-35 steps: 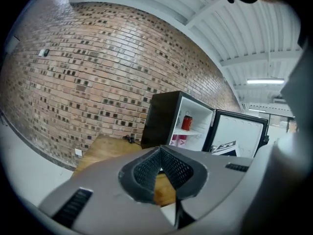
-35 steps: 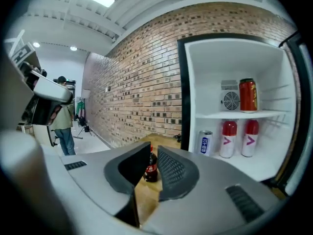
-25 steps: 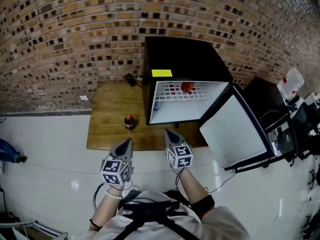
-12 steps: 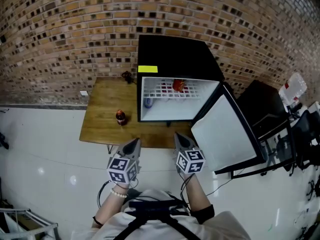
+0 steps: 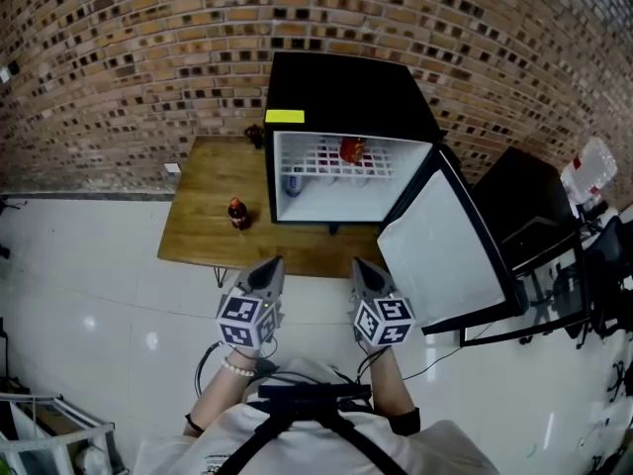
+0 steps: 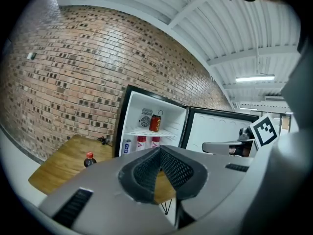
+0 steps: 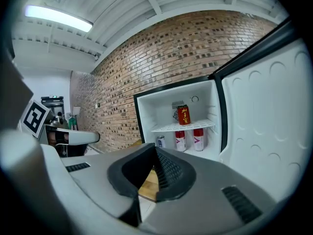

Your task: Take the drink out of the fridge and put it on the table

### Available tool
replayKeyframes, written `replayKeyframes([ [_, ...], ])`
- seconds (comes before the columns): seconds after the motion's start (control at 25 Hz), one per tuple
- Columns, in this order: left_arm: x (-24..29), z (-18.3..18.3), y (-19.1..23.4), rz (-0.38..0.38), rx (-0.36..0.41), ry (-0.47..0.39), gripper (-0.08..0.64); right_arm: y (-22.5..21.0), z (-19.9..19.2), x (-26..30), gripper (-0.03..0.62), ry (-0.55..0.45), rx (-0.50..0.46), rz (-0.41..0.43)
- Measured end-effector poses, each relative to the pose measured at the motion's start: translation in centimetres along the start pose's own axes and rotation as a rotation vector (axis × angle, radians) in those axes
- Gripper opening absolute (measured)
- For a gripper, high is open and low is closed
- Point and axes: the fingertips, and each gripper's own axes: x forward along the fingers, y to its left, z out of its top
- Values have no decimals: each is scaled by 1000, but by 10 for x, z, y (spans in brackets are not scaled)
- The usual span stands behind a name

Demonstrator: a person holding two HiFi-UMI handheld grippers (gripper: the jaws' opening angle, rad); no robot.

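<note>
Compared with a second ago, both grippers are sitting further back from the table [image 5: 198,240]. Then their tips were reaching over its front edge. Now they are hanging just short of it, and the fridge [image 5: 346,97] and table are lying higher in the head view. The fridge door [image 5: 440,255] is standing swung wide to the right, as before.

A dark bottle [image 5: 235,213] with a red cap is standing upright on the table, left of the fridge. It is well ahead of the left gripper [image 5: 269,270] and a little to its left, with nothing touching it. A red can [image 5: 352,150] is sitting on the fridge's upper shelf, far ahead of the right gripper [image 5: 364,270]. More cans are standing on the floor of the fridge below it.

The left gripper is showing its pads meeting at the tip, with nothing between them. The right gripper is looking the same, fully closed and empty. Neither is touching anything.
</note>
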Motion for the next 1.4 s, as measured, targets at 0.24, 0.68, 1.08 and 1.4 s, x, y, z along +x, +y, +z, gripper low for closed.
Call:
replayKeyframes([
  [0.24, 2, 3, -1, -4, 11, -4, 0, 5, 2, 1, 0, 0, -10, 17],
  [0.68, 2, 2, 6, 4, 8, 4, 0, 7, 7, 0, 3, -19, -30, 0],
  [1.08, 3, 0, 9, 1, 6, 14, 0, 7, 6, 0, 3, -16, -21, -11],
  [1.4, 3, 0, 8, -4, -2, 10, 0, 7, 9, -3, 3, -23, -28, -23],
])
